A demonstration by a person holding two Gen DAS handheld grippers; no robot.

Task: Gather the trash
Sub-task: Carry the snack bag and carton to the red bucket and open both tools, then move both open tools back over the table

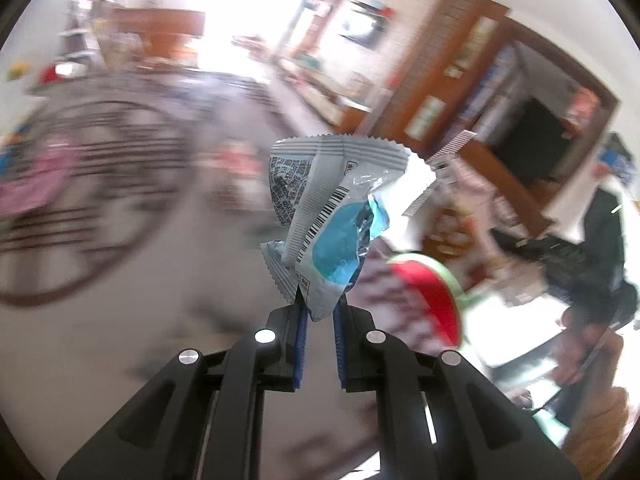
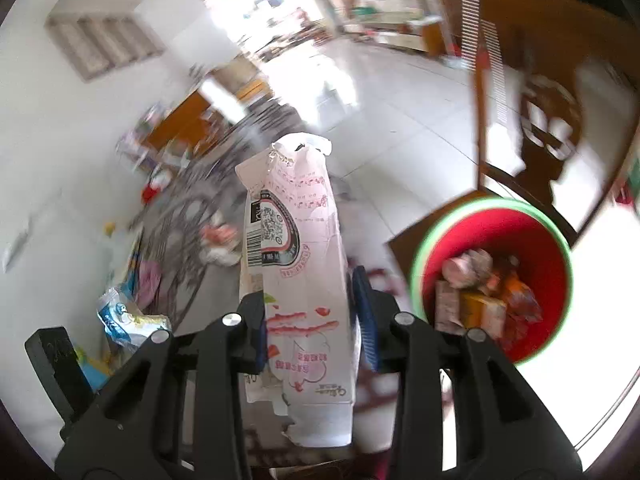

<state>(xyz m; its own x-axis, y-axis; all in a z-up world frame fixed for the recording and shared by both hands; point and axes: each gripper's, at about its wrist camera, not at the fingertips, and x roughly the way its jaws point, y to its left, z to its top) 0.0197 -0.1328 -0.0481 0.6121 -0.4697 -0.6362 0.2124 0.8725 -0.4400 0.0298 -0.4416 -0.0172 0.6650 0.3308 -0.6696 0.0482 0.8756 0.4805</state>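
While each hand-held gripper carries a piece of trash, the risk lies in the drop. The left hand-held gripper (image 1: 319, 314) pinches only the bottom corner of a crumpled white-and-blue wrapper (image 1: 336, 216), so it could slip or flutter past the bin. The right hand-held gripper (image 2: 312, 316) clamps a tall pink-and-white carton (image 2: 298, 280), which might catch the green rim of the red bin (image 2: 556, 280) (already holding packaging) to its right. Both show barcodes; the carton has a QR code, its printed text too small to read.
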